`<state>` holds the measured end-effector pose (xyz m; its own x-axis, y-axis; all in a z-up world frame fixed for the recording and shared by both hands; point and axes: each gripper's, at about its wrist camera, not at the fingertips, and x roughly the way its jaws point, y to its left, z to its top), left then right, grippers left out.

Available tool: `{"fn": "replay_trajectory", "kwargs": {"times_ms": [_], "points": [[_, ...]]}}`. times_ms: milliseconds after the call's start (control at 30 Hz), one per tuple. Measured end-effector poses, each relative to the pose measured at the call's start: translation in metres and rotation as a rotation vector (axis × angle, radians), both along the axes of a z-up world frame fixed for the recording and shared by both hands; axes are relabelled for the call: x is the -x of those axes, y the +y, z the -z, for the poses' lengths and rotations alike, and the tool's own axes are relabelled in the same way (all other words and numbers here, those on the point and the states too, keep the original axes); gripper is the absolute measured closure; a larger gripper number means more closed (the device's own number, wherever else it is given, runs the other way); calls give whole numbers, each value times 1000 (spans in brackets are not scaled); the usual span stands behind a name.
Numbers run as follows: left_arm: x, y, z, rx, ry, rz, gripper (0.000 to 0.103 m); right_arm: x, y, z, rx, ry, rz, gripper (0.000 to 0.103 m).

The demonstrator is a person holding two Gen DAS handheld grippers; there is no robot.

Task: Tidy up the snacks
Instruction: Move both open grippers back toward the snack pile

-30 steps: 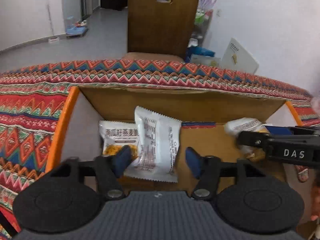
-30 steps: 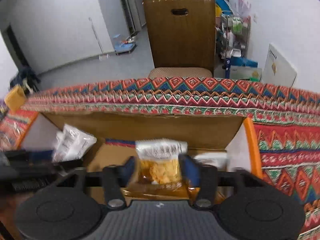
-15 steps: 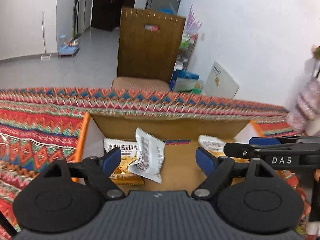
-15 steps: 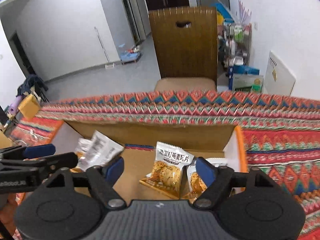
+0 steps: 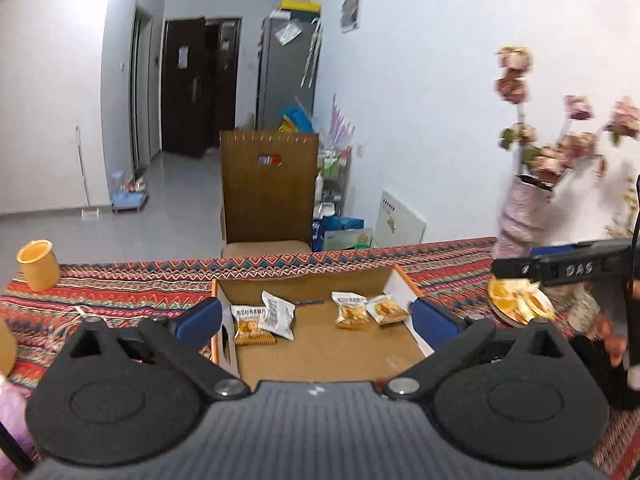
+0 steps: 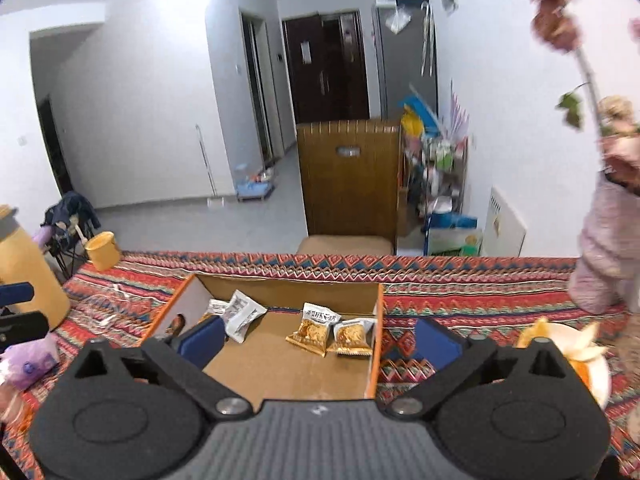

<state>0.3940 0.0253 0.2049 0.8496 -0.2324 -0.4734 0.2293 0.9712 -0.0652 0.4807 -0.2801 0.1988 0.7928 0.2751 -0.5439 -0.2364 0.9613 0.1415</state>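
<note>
An open cardboard box (image 5: 304, 280) with orange edges sits on the patterned tablecloth. Against its far wall lie an orange snack packet (image 5: 250, 326) with a white packet (image 5: 278, 314) leaning on it, and two orange packets (image 5: 350, 310) to the right. My left gripper (image 5: 316, 318) hovers above the box's near side, jaws opening wide, nothing between them. My right gripper (image 6: 318, 340) hangs over the same box (image 6: 288, 284), jaws also opening and empty, short of the orange packets (image 6: 314, 326) and the white packet (image 6: 242, 314). One of its fingers (image 5: 560, 269) shows at the right.
A yellow mug (image 5: 37, 266) stands at the table's far left. A pink vase of flowers (image 6: 600, 256) and a plate of orange peel (image 6: 588, 364) are right of the box. A wooden chair (image 5: 268, 196) stands behind the table. A tan container (image 6: 24, 276) is at the left.
Both grippers have pulled back and up from the box and spread their jaws. The white packet and the orange packet that stood between the jaws now lie in the box.
</note>
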Motion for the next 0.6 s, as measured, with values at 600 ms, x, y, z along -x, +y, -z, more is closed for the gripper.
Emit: {"fn": "replay_trajectory", "kwargs": {"times_ms": [600], "points": [[258, 14, 91, -37, -95, -39, 0, 294, -46, 79, -8, -249, -93, 0]]}}
